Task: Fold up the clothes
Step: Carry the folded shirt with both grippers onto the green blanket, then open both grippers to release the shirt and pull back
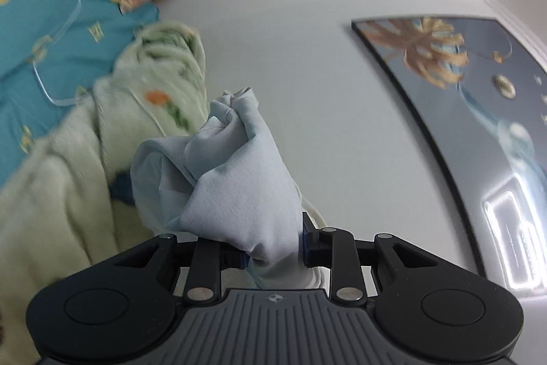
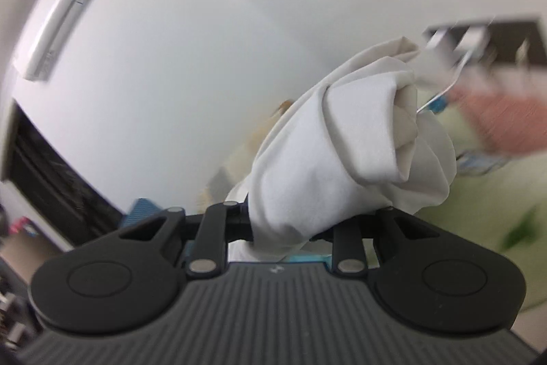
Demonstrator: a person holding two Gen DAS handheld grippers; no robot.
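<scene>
My left gripper [image 1: 273,253] is shut on a bunched fold of a pale white-blue garment [image 1: 236,180], which stands up from the jaws and hides the fingertips. My right gripper [image 2: 290,228] is shut on another bunched, rolled part of the white garment [image 2: 342,153], which covers its fingers too. Both grippers are raised and tilted up toward the white wall. Whether both hold the same garment cannot be told.
In the left wrist view a pale green floral blanket [image 1: 102,159] lies on a teal patterned sheet [image 1: 44,23], with a framed picture [image 1: 461,98] on the wall. In the right wrist view an air conditioner [image 2: 58,23] hangs on the wall; the green blanket [image 2: 478,211] is at right.
</scene>
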